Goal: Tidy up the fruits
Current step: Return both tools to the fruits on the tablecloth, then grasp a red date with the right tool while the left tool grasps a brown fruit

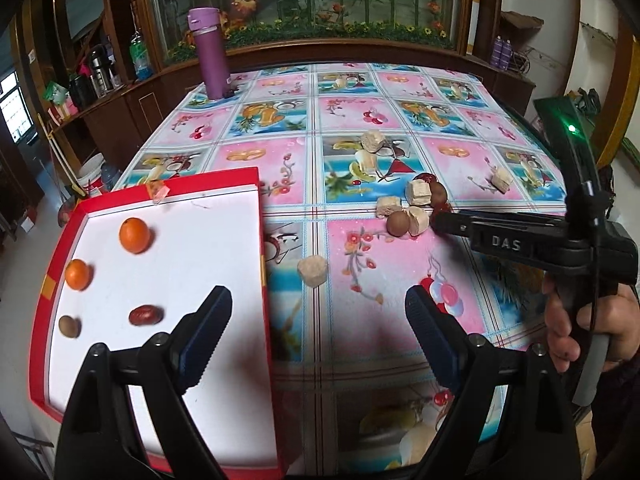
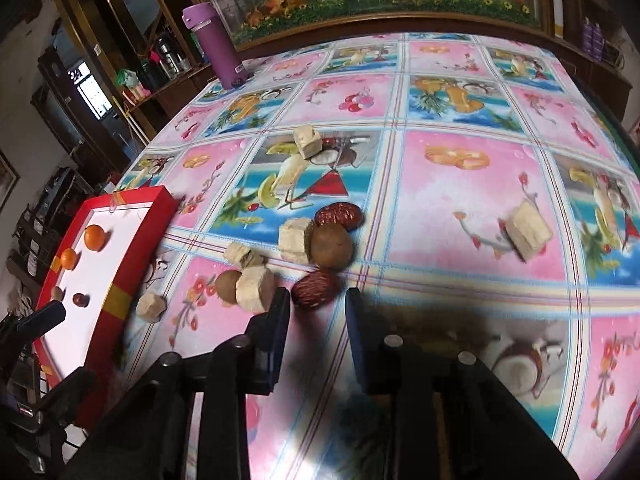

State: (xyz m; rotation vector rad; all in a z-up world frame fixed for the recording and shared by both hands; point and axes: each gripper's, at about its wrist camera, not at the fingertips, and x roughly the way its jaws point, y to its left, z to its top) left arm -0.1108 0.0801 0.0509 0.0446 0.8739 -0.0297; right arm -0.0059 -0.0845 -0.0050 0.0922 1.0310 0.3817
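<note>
One hand [image 1: 580, 320], left view only

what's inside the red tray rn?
Red tray holds two oranges, one red date and one brown longan. Left gripper covers its near end; contents there unseen.

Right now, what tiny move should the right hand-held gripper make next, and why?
Probably ease the right hand-held gripper a little forward, so its narrow but still open jaws come around the wrinkled dark red date just ahead of them. Nothing is held yet, and another date already lies in the red-rimmed white tray, so this one likely goes there too.
</note>
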